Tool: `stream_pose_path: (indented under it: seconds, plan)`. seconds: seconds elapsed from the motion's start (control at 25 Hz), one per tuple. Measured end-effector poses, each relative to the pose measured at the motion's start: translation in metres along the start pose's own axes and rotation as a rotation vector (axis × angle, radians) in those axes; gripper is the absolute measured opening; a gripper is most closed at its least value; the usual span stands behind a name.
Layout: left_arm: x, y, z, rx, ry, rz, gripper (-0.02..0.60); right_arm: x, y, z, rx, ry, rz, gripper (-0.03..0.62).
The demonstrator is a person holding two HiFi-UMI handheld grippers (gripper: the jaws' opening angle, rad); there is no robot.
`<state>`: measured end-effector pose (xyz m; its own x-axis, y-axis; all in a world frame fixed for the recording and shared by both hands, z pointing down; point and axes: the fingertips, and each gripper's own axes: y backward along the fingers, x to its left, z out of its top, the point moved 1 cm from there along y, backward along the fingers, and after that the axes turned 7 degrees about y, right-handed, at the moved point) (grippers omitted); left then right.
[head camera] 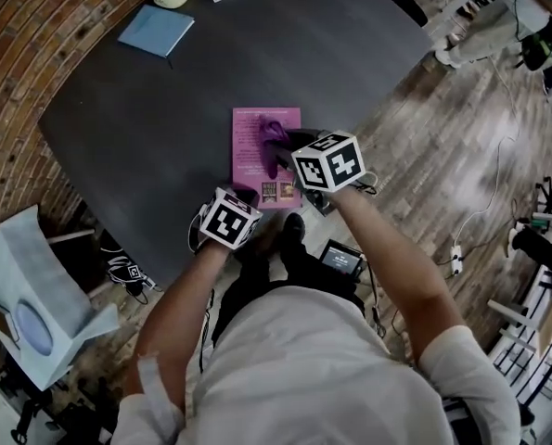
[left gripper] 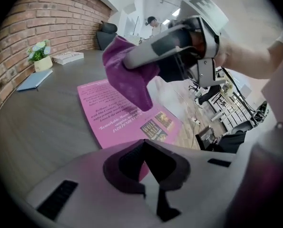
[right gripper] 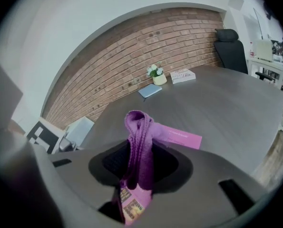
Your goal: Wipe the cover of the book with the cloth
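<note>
Nearby, the left gripper's [head camera: 248,196] jaws are closed together at the near corner of a thin pink book [head camera: 250,160], which lies flat on a dark, matte, rounded table [head camera: 350,54]. Just beyond, the right gripper [head camera: 290,143] is clamped on a bunched purple cloth [head camera: 272,135] that hangs over the cover's middle. Further off are a plank floor [head camera: 442,137] and a brick wall [right gripper: 131,46].

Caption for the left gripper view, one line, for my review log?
Right gripper holds a purple cloth over the pink book on the dark table.
</note>
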<state>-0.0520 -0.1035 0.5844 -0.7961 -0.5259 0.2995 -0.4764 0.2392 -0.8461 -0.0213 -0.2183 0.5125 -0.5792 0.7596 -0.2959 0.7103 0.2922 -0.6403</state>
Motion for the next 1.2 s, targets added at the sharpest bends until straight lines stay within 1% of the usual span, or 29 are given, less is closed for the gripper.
stream_pose_path:
  seconds: [0.12,0.36,0.52,0.72,0.84,1.04,1.2]
  plan:
    - [0.000,-0.001,0.001,-0.011,0.008,-0.004,0.008,-0.003,-0.021,0.012,-0.014,-0.054,0.007,0.129]
    - [0.000,0.001,0.002,-0.037,0.064,-0.017,0.008,-0.005,-0.061,0.037,-0.017,-0.120,0.046,0.129]
    - [0.000,0.002,0.002,-0.068,0.108,-0.016,0.008,0.000,-0.085,0.045,0.001,-0.130,0.075,0.129]
    - [0.002,0.002,0.000,-0.102,0.147,-0.011,0.006,-0.012,-0.099,0.031,0.073,-0.104,0.024,0.129]
    - [0.004,0.003,0.000,-0.117,0.161,-0.008,0.006,-0.019,-0.095,0.027,0.082,-0.109,0.011,0.129]
    - [0.005,0.004,0.000,-0.149,0.192,-0.002,0.006,-0.027,-0.086,0.022,0.094,-0.082,-0.015,0.129]
    - [0.006,0.004,0.001,-0.153,0.201,-0.004,0.006,-0.038,-0.076,0.017,0.096,-0.076,-0.039,0.129]
